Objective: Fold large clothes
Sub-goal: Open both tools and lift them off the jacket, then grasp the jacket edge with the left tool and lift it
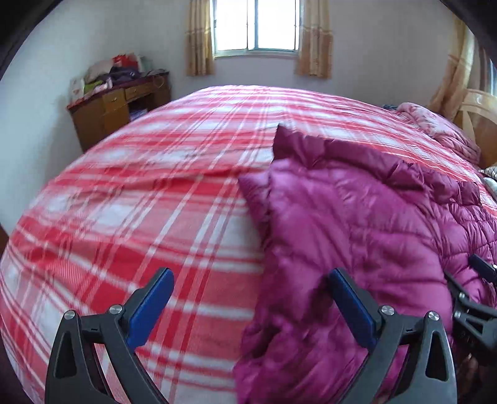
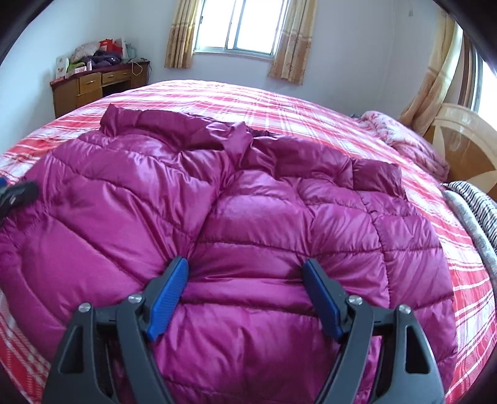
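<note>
Right gripper (image 2: 245, 270) low over magenta puffer jacket (image 2: 248, 217), jaws wide apart, blue pads (image 2: 169, 298) either side of quilted panel, fabric bulging between them, no pinch visible. Jacket spread across red-white plaid bed cover (image 2: 310, 105), collar end toward window (image 2: 239, 25). Left gripper (image 2: 18, 192) tip at left edge, by jacket side. Wooden desk (image 2: 93, 87) in far corner, cluttered. Striped cloth (image 2: 478, 202) at right edge.

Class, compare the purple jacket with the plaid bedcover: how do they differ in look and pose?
The jacket is plain magenta, glossy and puffy with quilted seams; the bedcover is matte, red-and-white plaid. The jacket lies bunched, with folds near its collar; the bedcover is spread nearly flat beneath it. Both are large fabrics on the bed.
</note>
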### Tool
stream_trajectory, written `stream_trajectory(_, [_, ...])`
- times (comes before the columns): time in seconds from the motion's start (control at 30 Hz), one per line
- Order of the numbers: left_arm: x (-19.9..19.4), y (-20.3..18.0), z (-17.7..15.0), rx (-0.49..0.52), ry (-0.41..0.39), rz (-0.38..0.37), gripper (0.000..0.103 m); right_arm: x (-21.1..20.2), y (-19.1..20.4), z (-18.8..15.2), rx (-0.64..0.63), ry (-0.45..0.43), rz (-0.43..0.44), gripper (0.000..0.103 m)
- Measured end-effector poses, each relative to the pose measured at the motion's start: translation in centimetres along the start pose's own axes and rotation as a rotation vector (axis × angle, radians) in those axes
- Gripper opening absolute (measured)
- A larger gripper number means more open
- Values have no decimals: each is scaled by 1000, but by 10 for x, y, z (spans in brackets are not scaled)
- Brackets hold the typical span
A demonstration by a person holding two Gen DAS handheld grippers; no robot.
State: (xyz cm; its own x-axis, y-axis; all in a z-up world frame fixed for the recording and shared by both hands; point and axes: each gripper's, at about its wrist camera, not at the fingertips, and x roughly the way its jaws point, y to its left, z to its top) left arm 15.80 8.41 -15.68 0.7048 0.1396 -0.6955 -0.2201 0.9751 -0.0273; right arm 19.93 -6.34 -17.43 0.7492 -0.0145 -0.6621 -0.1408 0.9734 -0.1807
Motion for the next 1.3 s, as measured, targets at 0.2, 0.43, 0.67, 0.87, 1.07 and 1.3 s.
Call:
stream_trajectory(0.2, [-10,10,-27,-124,43,-161,100,-44,-24,-7,92,-24,92,78])
stream_trajectory(0.43, [-7,-4,-31,-131,22,-271,60,-34,-18,-34,20,37,54,79])
stream_trajectory(0.67, [-46,-14,-13,-65,-61,-363,13,-31,-25,-34,42,46,96,79])
stream_trajectory(0.87, [-103,-56,23,118,-212,-408,12,-66,-77,-22,147,-15,119,74])
stream_trajectory(1.07, [-132,-128,48,326,-291,-498,12,-70,-150,-19,283,-10,10,74])
stream_trajectory(1.3, [-113,-210,44,461,-251,-587,12,-55,-195,-34,420,33,-35,74])
